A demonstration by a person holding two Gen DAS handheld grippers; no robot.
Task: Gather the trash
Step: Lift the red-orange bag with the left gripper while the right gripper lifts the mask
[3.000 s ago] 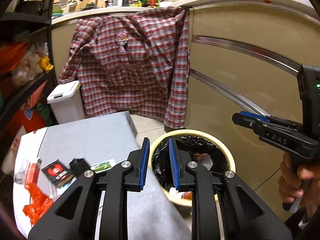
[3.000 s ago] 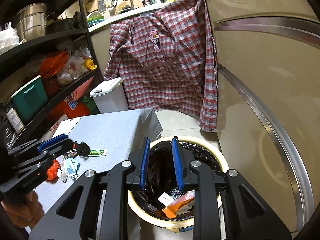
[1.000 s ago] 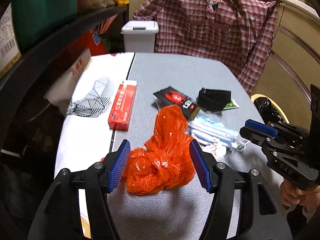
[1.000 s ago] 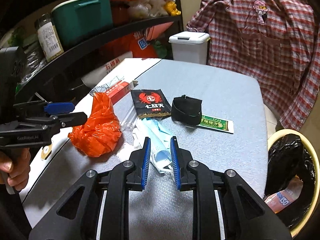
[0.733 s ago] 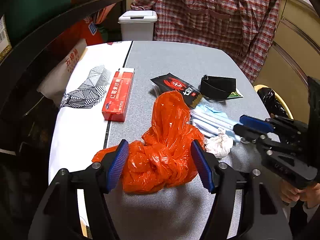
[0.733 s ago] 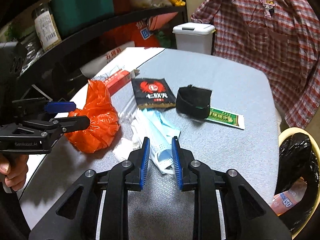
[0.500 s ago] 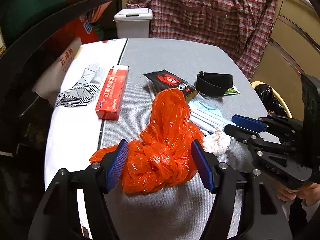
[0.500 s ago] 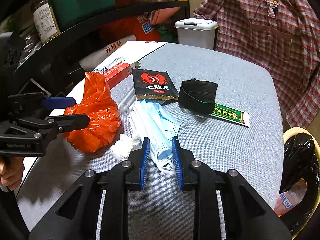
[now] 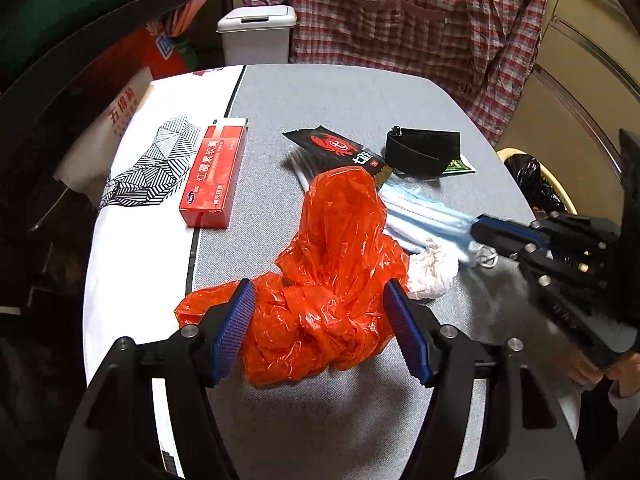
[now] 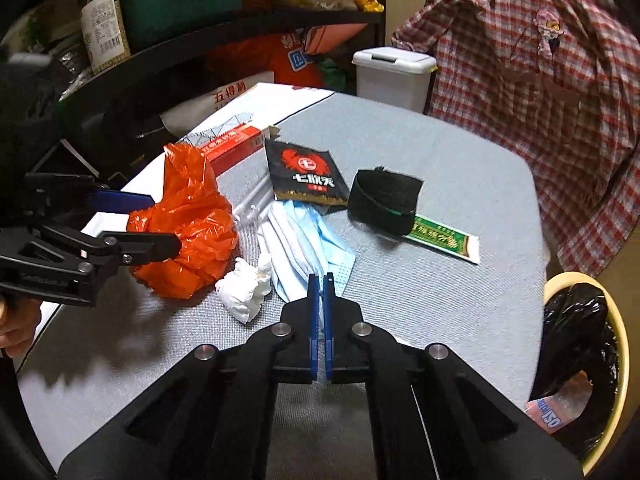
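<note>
A crumpled orange plastic bag [image 9: 336, 248] lies on the grey table [image 9: 360, 92]. My left gripper [image 9: 318, 286] is open, with one jaw on each side of the bag's lower part. A blue face mask [image 10: 304, 236] lies just right of the bag, and my right gripper [image 10: 320, 278] is shut on its near edge. In the left wrist view the mask [image 9: 424, 216] stretches toward the right gripper [image 9: 476, 222]. A white tissue wad [image 10: 244, 288] sits between bag and mask. Off the table's right edge stands the yellow trash bin [image 10: 618, 332] with a black liner.
Further back on the table lie a black snack packet [image 10: 304, 176], a black band [image 10: 384, 200], a green wrapper [image 10: 440, 238] and a red box [image 9: 212, 176]. Behind are a white lidded bin [image 9: 256, 36] and a plaid shirt [image 9: 420, 12]. Dark shelves [image 10: 240, 28] line the left.
Both grippers came from over the trash bin to the table. The right gripper's jaws have closed on the face mask's edge. The left gripper stays around the orange bag.
</note>
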